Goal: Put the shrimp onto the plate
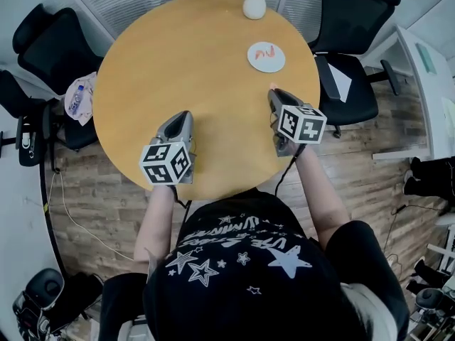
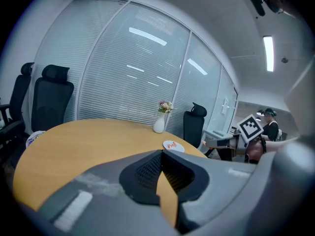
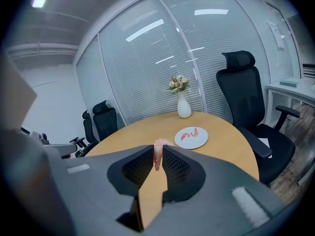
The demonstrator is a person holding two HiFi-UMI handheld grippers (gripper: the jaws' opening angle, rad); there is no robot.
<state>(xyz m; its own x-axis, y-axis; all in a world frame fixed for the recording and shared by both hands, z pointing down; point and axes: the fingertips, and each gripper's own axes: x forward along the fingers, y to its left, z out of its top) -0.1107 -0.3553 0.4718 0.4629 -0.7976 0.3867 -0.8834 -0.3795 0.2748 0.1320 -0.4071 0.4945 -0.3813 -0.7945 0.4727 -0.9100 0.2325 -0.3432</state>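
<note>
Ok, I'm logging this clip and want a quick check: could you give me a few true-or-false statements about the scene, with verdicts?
The right gripper holds a shrimp. True.
The plate is bare. False: other shrimp already lie on it.
The left gripper is shut and empty. True.
The vase stands on the plate. False: it stands on the table, apart from the plate.

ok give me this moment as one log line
left gripper: shut, empty | right gripper: shut on shrimp | plate: ahead of right gripper, held shrimp not yet placed
</note>
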